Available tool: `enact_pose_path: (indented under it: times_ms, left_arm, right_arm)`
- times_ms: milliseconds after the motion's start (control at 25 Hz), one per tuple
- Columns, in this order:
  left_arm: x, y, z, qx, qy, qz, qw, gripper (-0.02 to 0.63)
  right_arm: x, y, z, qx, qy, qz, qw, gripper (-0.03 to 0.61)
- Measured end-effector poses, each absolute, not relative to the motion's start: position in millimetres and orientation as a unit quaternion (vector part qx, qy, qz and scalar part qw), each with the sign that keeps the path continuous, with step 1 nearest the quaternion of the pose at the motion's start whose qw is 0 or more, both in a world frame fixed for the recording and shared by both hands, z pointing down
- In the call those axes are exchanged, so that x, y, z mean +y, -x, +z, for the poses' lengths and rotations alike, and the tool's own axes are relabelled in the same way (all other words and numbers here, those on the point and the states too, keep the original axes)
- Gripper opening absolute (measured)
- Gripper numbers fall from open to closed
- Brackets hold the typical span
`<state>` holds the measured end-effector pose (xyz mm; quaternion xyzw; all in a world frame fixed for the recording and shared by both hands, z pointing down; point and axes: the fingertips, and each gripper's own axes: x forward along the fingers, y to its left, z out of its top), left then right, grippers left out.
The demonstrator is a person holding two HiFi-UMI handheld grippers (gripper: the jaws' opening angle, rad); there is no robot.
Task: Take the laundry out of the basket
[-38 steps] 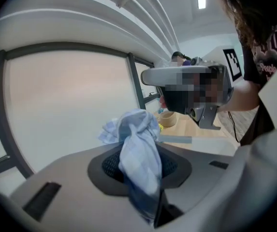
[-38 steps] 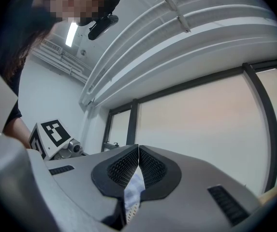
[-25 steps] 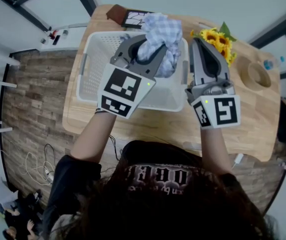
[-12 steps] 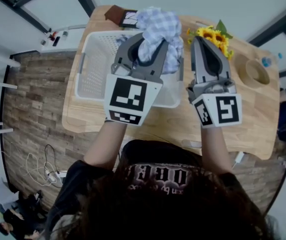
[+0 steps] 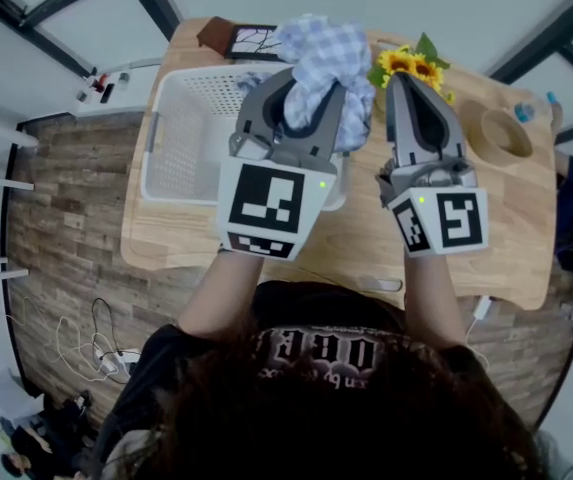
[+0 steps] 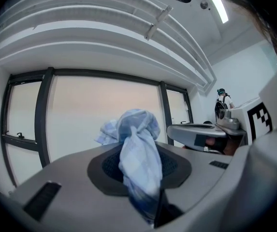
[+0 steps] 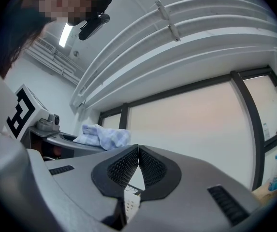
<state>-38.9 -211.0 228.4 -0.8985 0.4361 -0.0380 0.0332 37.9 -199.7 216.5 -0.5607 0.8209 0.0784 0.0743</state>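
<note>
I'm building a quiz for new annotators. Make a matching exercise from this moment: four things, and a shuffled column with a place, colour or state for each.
1 checked cloth
2 basket
3 sunflowers
4 right gripper

a yellow, at the table's far edge
b jaws together, empty
c pinched in the left gripper
d white, standing on the table

Pairs: 1-c, 2-d, 3-a, 4-b.

A crumpled pale-blue-and-white checked cloth (image 5: pixel 328 53) is held up bunched above the far right corner of the white perforated plastic laundry basket (image 5: pixel 181 138), pinched in the left hand-held gripper (image 5: pixel 311 93). The basket stands upright on the wooden worktop (image 5: pixel 366 248).
</note>
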Motion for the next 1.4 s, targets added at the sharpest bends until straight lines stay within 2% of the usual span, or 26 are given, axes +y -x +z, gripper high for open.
enact_pose_path:
  times_ms: [1080,1400]
  left_arm:
    - [-157.3,-113.7,214.2,0.354,0.934,-0.024,0.048,0.11]
    - [-152.4,-136.6,224.9,0.348,0.936,-0.026,0.048,0.11]
  right_arm:
    - [-136.4,-184.4,201.5,0.767,0.63,0.099,0.068,0.026]
    - [-127.3,-208.5,204.9,0.755,0.646,0.097,0.064,0.026]
